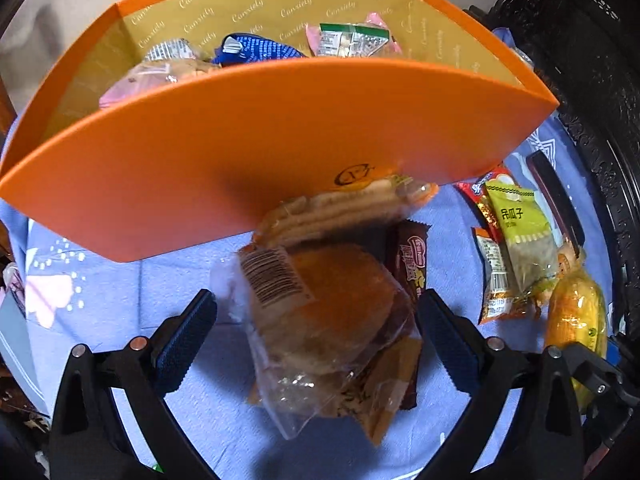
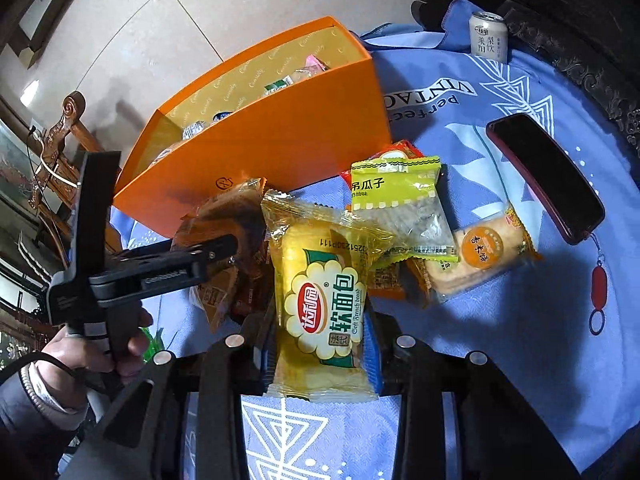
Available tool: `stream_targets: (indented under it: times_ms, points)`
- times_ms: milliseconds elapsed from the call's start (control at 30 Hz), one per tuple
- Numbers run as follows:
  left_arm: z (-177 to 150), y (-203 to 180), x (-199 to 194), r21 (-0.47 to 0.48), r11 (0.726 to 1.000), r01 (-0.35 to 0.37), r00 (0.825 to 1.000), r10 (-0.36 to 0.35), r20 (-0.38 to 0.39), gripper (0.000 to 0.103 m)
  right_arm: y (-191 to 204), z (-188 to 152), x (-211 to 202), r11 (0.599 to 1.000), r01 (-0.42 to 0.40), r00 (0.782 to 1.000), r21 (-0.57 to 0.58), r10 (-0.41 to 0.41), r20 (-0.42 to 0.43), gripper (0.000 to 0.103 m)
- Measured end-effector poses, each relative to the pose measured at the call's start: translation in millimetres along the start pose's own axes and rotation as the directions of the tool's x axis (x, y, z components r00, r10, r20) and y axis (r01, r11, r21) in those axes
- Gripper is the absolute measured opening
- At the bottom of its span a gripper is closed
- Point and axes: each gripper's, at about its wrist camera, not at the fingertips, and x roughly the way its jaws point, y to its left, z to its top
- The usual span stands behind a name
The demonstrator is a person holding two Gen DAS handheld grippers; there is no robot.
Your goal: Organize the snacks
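My left gripper (image 1: 318, 340) is open, its two pads standing either side of a clear-wrapped brown bun packet (image 1: 320, 320) without touching it. The bun lies on a small pile with a brown chocolate bar (image 1: 412, 264) and a biscuit packet (image 1: 340, 208) against the orange box (image 1: 280, 140). The box has a gold lining and holds several snacks. My right gripper (image 2: 320, 360) is shut on a yellow soft-bread packet (image 2: 324, 308), held just above the blue cloth (image 2: 460, 340). The same packet (image 1: 576, 312) shows at the right edge of the left wrist view.
A green seed packet (image 2: 396, 204), orange packets and a round-label cracker packet (image 2: 480, 252) lie right of the box. A dark red phone (image 2: 548, 176) and a white drink can (image 2: 488, 36) sit farther back. A hand (image 2: 96, 352) holds the left gripper (image 2: 224, 254). Carved dark furniture (image 1: 592, 80) borders the right side.
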Motion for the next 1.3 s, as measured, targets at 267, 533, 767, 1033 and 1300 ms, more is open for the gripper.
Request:
stream_targets:
  times_ms: [267, 533, 767, 1033, 1300]
  points:
    - [-7.5, -5.6, -5.0, -0.006, 0.998, 0.057, 0.998, -0.057, 0.021, 0.064, -2.9, 1.3, 1.5, 1.0, 0.003, 1.0, 0.012, -0.003, 0.009, 0.035]
    - [-19.0, 0.8, -40.6, -0.027, 0.997, 0.066, 0.993, -0.064, 0.095, 0.061, 0.6, -0.7, -6.0, 1.0, 0.004, 0.999, -0.001, -0.004, 0.039, 0.035]
    - [-30.3, 7.3, -91.8, -0.023, 0.998, 0.058, 0.98, -0.052, 0.194, 0.061, 11.6, -1.3, -19.0, 0.999, 0.005, 0.997, -0.051, -0.001, 0.079, 0.035]
    - [-28.0, 25.9, -173.2, -0.025, 0.999, 0.04, 0.933, -0.028, 0.36, 0.06, 42.5, 20.5, -52.5, 0.988, -0.016, 0.981, -0.156, 0.046, 0.189, 0.035]
    - [28.3, 39.2, -225.0, -0.012, 1.0, 0.004, 0.871, 0.002, 0.491, 0.06, 76.5, 94.9, -74.6, 0.97, -0.04, 0.944, -0.241, 0.116, 0.308, 0.035]
